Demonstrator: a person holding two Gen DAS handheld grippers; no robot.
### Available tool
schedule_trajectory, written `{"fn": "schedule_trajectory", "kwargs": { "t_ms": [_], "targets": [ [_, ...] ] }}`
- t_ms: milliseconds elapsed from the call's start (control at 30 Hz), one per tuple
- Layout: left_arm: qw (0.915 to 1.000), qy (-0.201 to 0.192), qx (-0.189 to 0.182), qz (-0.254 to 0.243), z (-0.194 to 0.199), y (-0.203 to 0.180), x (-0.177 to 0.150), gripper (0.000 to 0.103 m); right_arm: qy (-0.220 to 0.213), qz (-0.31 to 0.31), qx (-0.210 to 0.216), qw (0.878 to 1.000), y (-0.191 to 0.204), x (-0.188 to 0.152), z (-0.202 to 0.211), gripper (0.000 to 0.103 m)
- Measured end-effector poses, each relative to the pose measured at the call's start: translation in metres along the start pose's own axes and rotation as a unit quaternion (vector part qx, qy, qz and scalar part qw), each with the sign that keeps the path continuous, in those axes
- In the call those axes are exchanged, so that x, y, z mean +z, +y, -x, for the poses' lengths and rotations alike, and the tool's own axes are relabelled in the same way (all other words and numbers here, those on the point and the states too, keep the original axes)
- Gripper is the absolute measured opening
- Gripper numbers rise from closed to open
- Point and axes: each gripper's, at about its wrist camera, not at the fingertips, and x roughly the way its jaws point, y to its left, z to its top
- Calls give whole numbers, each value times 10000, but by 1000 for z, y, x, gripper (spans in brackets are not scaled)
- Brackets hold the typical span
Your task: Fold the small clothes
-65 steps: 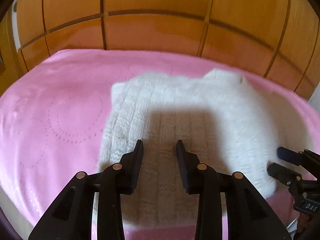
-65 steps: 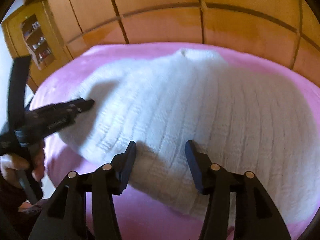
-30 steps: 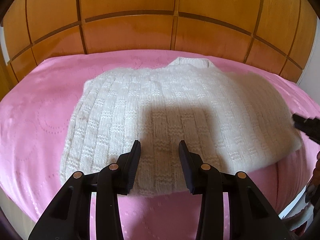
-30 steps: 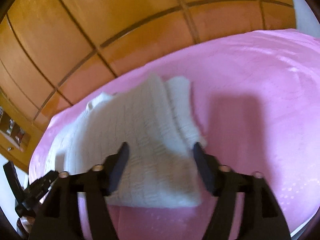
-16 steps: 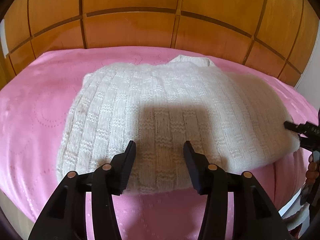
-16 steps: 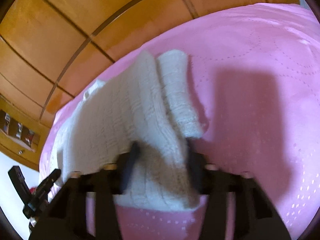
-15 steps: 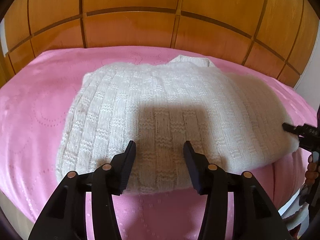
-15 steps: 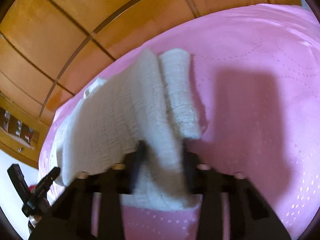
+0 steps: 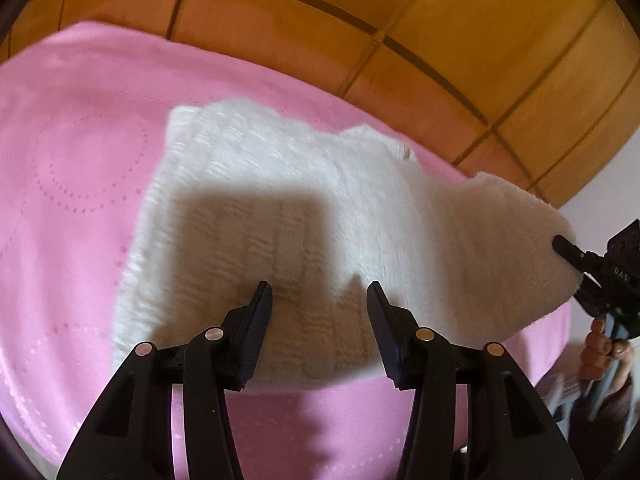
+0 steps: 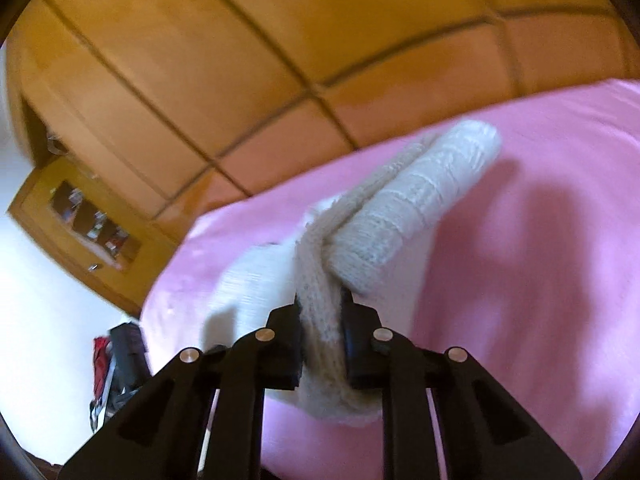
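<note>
Black plastic forms both tongs, and their states differ. The right gripper (image 10: 320, 300) is seen in its own wrist view pinching a bunched edge of the white knitted sweater (image 10: 400, 208); its jaws have just been closing, and the knit is squeezed between the two pads. From that grip the fabric is drawn up off the pink bedspread (image 10: 540, 240), with a rolled sleeve hanging just beside the pinched fold. The left gripper (image 9: 318, 304) is shown in the left wrist view with its jaws spread apart, nothing pressed between them; whether its fingers touch the knit cannot be told. They are held over the near hem of the sweater (image 9: 280, 208), whose far part lies flat on the bedspread (image 9: 72, 160). Only the left view reveals the whole spread of the garment, its collar toward the wooden panelled headboard (image 9: 440, 32), and its right-hand corner lifted clear of the bedspread by the tip of the right gripper (image 9: 568, 248), below which the fingers of a hand (image 9: 604, 346) are wrapped around the handle. Only the right view shows how tightly the fold is clamped, and, to the left of the sweater, a wooden cabinet (image 10: 80, 216) with a glass front and a white wall below it. Both views are blurred.
</note>
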Motion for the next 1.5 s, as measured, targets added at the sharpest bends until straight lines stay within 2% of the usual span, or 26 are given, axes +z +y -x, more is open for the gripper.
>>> {"fn": "schedule_trajectory", "kwargs": {
  "t_ms": [167,333,500,633,700,800,867,933,1000,1033,1167,1367,1433,1500],
  "targets": [
    [9995,-188,-94,233,22,24,10,49,128,526,499,9973,63,6,-33,13],
    [9977,-343,-73,585,40,51,14,49,475,946,961,9897,123,-2,-86,13],
    [9937,-501,-139,991,52,76,15,49,1034,1243,1153,9801,162,-27,-145,13],
    [9916,-548,-178,1161,59,86,10,49,1453,1539,1008,9721,178,-57,-184,13],
    [9905,-552,-249,1233,60,90,12,49,1579,1648,909,9693,178,-70,-195,13],
    [9883,-544,-557,1310,63,91,14,49,1628,1871,730,9660,181,-82,-203,13],
    [9865,-501,-780,1348,61,88,18,49,1593,1991,701,9644,179,-88,-195,21],
    [9827,-441,-1061,1451,58,84,22,58,1532,1981,816,9647,175,-88,-187,40],
    [9763,-354,-1433,1580,51,81,28,65,1448,1964,961,9650,168,-90,-170,45],
    [9740,-318,-1541,1633,49,81,31,66,1408,1950,1018,9653,167,-90,-163,50],
    [9718,-57,-1552,1774,28,79,43,67,1118,1838,966,9718,146,-84,-128,52],
    [9756,230,-1500,1586,1,60,57,67,731,1233,154,9896,79,-75,-96,53],
    [9789,359,-1382,1459,-10,51,59,57,741,1060,-30,9916,64,-77,-96,53],
    [9850,449,-1106,1245,-22,39,61,37,806,966,-90,9920,52,-80,-98,53]
  ]
}}
